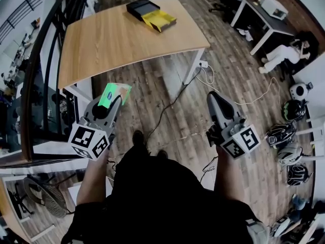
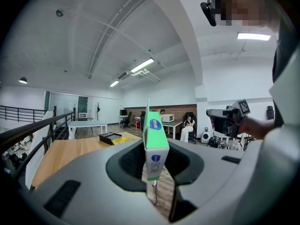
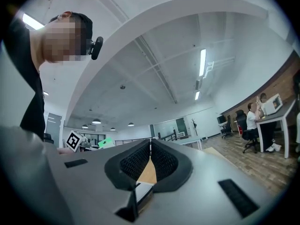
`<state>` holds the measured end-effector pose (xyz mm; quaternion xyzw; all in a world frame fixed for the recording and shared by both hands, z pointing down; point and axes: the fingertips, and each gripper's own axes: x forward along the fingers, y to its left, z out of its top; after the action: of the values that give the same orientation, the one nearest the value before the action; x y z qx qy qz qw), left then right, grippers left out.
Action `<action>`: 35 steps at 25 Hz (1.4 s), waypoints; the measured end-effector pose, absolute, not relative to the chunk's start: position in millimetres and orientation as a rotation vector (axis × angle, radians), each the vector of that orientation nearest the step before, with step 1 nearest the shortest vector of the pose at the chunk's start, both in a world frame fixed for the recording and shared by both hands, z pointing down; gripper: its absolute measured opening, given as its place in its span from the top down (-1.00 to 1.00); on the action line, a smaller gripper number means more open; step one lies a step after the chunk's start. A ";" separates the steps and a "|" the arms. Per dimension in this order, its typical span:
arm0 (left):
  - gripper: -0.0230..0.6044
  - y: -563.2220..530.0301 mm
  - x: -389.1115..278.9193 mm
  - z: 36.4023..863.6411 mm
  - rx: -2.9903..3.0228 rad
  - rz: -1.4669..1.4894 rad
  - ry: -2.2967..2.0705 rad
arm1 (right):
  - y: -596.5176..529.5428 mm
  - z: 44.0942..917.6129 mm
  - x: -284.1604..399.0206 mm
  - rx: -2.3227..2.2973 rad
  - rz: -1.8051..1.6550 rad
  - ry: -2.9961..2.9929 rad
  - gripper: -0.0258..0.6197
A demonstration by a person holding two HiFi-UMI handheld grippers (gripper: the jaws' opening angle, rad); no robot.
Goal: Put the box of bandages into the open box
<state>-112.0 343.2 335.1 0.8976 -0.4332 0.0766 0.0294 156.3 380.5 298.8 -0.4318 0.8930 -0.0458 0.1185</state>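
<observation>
left tongs (image 1: 109, 105) pinching box of bandages (image 1: 116, 92), upright | right tongs (image 1: 213, 98) pressed together, empty | open box (image 1: 151, 14) well ahead of both, on desk (image 1: 111, 39) | advice: firm pinch, level carry, release only over opening

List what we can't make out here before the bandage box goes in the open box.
- Inside of the open box: tiny and far in the head view; in the left gripper view its own wall hides it.
- Print on the bandage box: too small in every view.
- Open box in the right gripper view: out of frame; only a wood sliver shows between the right gripper's shut fingers.
</observation>
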 end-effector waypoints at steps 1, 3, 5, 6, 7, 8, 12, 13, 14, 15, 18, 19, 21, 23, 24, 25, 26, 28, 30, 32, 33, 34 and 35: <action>0.62 341.6 -111.8 334.6 2.769 0.235 -1.339 | 379.0 299.5 157.4 -1.262 -0.139 2.611 0.80; 0.62 336.4 -111.9 332.8 2.773 0.228 -1.342 | 373.4 299.6 158.4 -1.264 -0.149 2.609 0.80; 0.62 329.9 -111.7 333.0 2.777 0.225 -1.338 | 366.3 299.2 157.3 -1.264 -0.155 2.613 0.80; 0.62 326.3 -111.8 334.2 2.777 0.224 -1.334 | 362.4 299.3 155.9 -1.264 -0.157 2.619 0.80; 0.62 322.0 -112.5 335.9 2.776 0.222 -1.330 | 357.9 299.8 154.3 -1.265 -0.159 2.625 0.80; 0.62 316.7 -113.9 338.1 2.774 0.219 -1.327 | 352.6 300.4 152.5 -1.267 -0.160 2.629 0.80; 0.62 284.9 -125.2 347.4 2.757 0.199 -1.319 | 323.2 304.9 142.5 -1.283 -0.172 2.647 0.80; 0.62 274.3 -128.3 348.8 2.754 0.193 -1.317 | 312.8 306.3 139.9 -1.289 -0.177 2.654 0.80; 0.62 262.7 -131.4 350.1 2.750 0.187 -1.315 | 301.3 307.6 137.4 -1.296 -0.182 2.658 0.80; 0.62 250.7 -134.5 351.5 2.748 0.183 -1.311 | 289.1 308.9 134.7 -1.303 -0.188 2.660 0.80; 0.62 215.5 -146.1 356.5 2.751 0.197 -1.296 | 251.4 312.3 123.1 -1.320 -0.205 2.664 0.80; 0.62 204.5 -151.3 357.9 2.752 0.206 -1.294 | 239.5 313.1 117.9 -1.321 -0.211 2.666 0.80; 0.62 182.9 -163.0 359.6 2.748 0.215 -1.292 | 217.3 313.9 106.4 -1.322 -0.225 2.669 0.80; 0.62 160.5 -174.2 359.7 2.736 0.207 -1.292 | 196.0 314.5 95.4 -1.323 -0.243 2.673 0.80; 0.62 149.5 -179.0 359.3 2.731 0.200 -1.293 | 185.3 314.8 90.3 -1.324 -0.251 2.675 0.80; 0.62 139.0 -183.4 359.0 2.727 0.193 -1.293 | 174.9 314.9 85.2 -1.325 -0.257 2.678 0.80; 0.62 129.3 -187.5 358.7 2.725 0.187 -1.291 | 165.0 314.6 80.1 -1.325 -0.261 2.682 0.80; 0.62 112.0 -195.7 359.0 2.724 0.181 -1.287 | 147.1 312.7 69.6 -1.325 -0.262 2.686 0.80; 0.62 96.0 -204.6 359.4 2.724 0.173 -1.280 | 131.1 310.2 58.6 -1.327 -0.259 2.690 0.80; 0.62 81.5 -213.8 359.2 2.724 0.162 -1.274 | 116.9 307.8 47.3 -1.328 -0.252 2.696 0.80; 0.62 75.5 -218.1 359.1 2.726 0.157 -1.271 | 110.8 306.7 42.1 -1.329 -0.249 2.699 0.80; 0.62 70.3 -222.1 359.1 2.727 0.153 -1.269 | 105.5 305.7 37.3 -1.331 -0.246 2.700 0.80; 0.62 65.7 -225.8 359.1 2.729 0.150 -1.266 | 100.7 304.5 33.1 -1.332 -0.243 2.700 0.80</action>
<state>-225.8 65.7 359.1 0.9042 -0.4193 0.0498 0.0646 33.1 100.7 304.5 -0.4403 0.8922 -0.0804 0.0604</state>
